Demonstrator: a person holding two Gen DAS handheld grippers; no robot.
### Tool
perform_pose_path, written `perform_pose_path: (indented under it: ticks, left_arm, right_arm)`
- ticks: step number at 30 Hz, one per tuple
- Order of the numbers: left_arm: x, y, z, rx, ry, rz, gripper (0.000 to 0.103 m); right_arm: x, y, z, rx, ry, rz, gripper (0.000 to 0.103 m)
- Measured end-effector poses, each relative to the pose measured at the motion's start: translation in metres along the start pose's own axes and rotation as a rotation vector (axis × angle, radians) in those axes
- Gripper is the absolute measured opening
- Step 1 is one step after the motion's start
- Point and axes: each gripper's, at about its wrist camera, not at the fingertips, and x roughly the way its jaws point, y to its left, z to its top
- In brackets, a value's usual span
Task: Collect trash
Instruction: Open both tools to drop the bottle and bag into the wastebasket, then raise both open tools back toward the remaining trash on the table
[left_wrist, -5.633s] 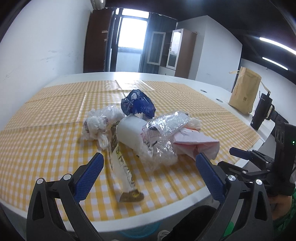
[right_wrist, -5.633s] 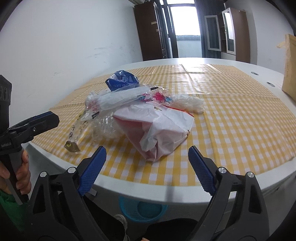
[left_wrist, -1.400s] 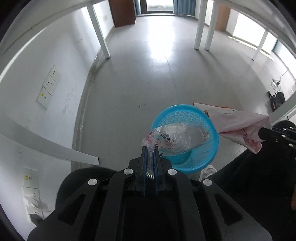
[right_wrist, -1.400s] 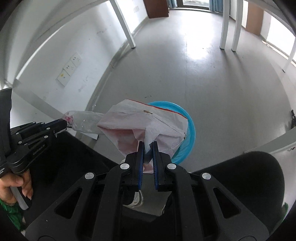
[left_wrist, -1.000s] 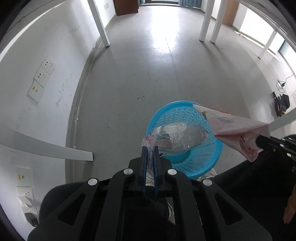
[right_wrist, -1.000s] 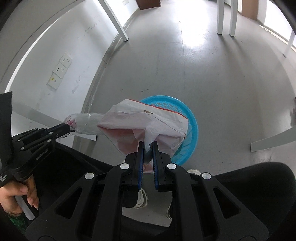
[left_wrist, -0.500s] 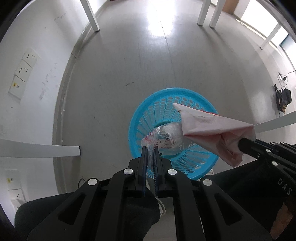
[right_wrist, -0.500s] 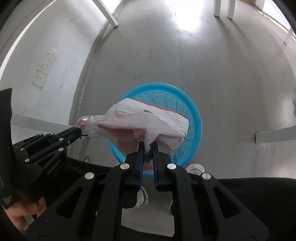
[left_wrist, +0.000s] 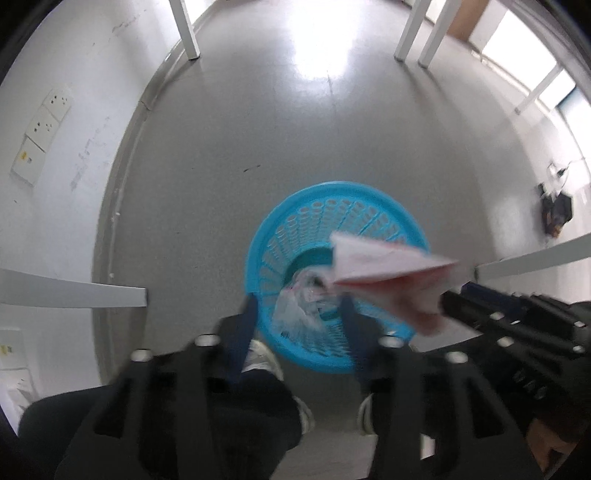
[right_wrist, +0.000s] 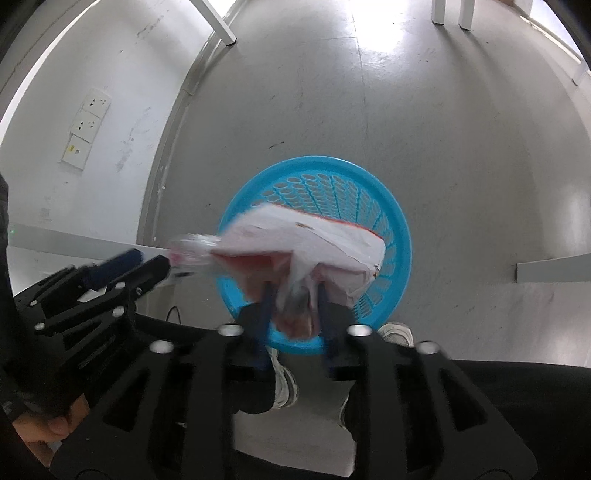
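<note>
Round blue plastic mesh basket (left_wrist: 384, 218) on grey floor. Left gripper (left_wrist: 299, 328) opening, clear crinkled plastic wrapper (left_wrist: 299, 314) betw. jaws, loose. Right gripper (right_wrist: 293, 314) opening, pink-white plastic bag (right_wrist: 295, 236) betw. jaws, over basket.

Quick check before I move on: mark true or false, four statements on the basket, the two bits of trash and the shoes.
1. The blue basket stands on the floor. True.
2. The pink-and-white bag hangs over the basket. True.
3. The clear plastic wrapper lies on the floor beside the basket. False: it is over the basket's opening, between the left hand-held gripper jaws, which are opening.
4. The basket is red. False: blue.
</note>
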Motion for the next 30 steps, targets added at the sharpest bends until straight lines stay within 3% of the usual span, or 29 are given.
perform_pose_path:
  ticks: [15, 23, 30]
  left_arm:
    - [-0.026, 0.007, -0.022, -0.060, -0.044, -0.074, 0.048]
    - [-0.049, 0.011, -0.039, -0.093, -0.080, -0.110, 0.050]
    - [-0.084, 0.001, -0.060, -0.052, -0.152, -0.094, 0.053]
  right_arm:
    - [-0.030, 0.018, -0.017, -0.052, -0.050, -0.046, 0.037]
    - [-0.067, 0.021, -0.040, -0.068, -0.121, -0.076, 0.039]
    - [-0.113, 0.032, -0.071, -0.145, -0.208, -0.094, 0.048]
